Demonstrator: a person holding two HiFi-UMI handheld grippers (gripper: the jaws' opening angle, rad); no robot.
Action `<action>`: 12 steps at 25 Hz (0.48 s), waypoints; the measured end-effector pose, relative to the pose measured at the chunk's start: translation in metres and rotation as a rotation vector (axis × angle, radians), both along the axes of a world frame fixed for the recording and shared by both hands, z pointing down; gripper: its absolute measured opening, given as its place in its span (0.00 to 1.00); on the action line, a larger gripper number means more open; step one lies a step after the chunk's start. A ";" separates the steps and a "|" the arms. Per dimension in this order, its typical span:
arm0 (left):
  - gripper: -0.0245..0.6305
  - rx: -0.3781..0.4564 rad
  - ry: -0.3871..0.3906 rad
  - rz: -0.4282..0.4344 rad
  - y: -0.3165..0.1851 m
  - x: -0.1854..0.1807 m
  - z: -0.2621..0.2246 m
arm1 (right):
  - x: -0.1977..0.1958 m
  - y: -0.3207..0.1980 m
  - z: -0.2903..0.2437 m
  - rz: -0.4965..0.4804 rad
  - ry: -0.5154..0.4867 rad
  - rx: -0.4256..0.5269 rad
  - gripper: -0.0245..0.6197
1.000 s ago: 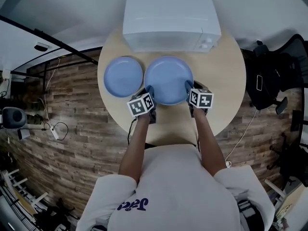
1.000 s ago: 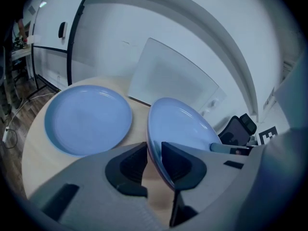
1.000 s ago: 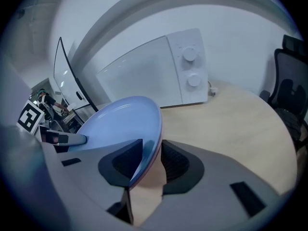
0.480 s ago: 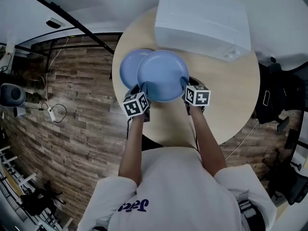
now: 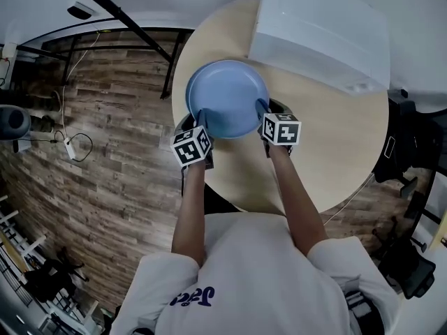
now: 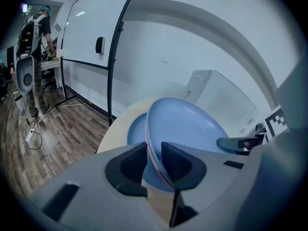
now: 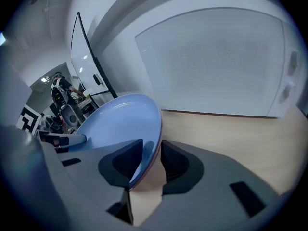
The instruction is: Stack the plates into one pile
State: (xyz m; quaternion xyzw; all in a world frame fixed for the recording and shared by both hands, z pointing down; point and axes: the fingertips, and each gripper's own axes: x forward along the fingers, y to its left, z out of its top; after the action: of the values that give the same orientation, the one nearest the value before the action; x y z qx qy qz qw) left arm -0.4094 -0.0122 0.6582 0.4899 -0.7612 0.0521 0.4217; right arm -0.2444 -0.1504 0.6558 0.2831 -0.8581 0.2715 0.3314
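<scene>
Head view has us looking down on a round wooden counter (image 5: 328, 145), where we hold a blue upper plate (image 5: 230, 96) between both tools. Our left tool (image 5: 203, 117) grips the plate's near-left rim and our right tool (image 5: 261, 109) grips its near-right rim. In the left gripper view the jaws stand partly apart, with the pads pressing on either face of the rim, which runs tilted between them. The right gripper view shows its jaws likewise narrowed onto the rim on that side. The upper plate hangs directly over a blue lower plate (image 6: 135, 129), which lies flat on the counter near its left edge, and only a crescent of it shows along the left side. We cannot tell whether the two plates touch. A white appliance (image 5: 325, 37) stands on the counter just beyond the plates and to their right. Wood-plank floor (image 5: 119, 152) lies to the left of the counter, and in the left gripper view a person (image 6: 33, 37) stands far off by a desk
</scene>
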 end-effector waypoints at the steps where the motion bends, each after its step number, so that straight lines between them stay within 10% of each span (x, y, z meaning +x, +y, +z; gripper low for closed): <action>1: 0.19 -0.003 -0.003 -0.005 0.001 -0.005 0.002 | -0.006 0.000 0.002 -0.004 0.004 0.000 0.23; 12: 0.19 -0.062 -0.079 0.053 -0.001 -0.036 0.032 | -0.034 0.007 0.028 -0.050 0.136 0.044 0.24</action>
State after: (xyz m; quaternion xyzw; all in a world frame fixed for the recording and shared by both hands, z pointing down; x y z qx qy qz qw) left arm -0.4458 -0.0128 0.6897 0.4940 -0.7620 0.1061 0.4050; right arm -0.2779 -0.1437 0.6842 0.2864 -0.8462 0.2243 0.3893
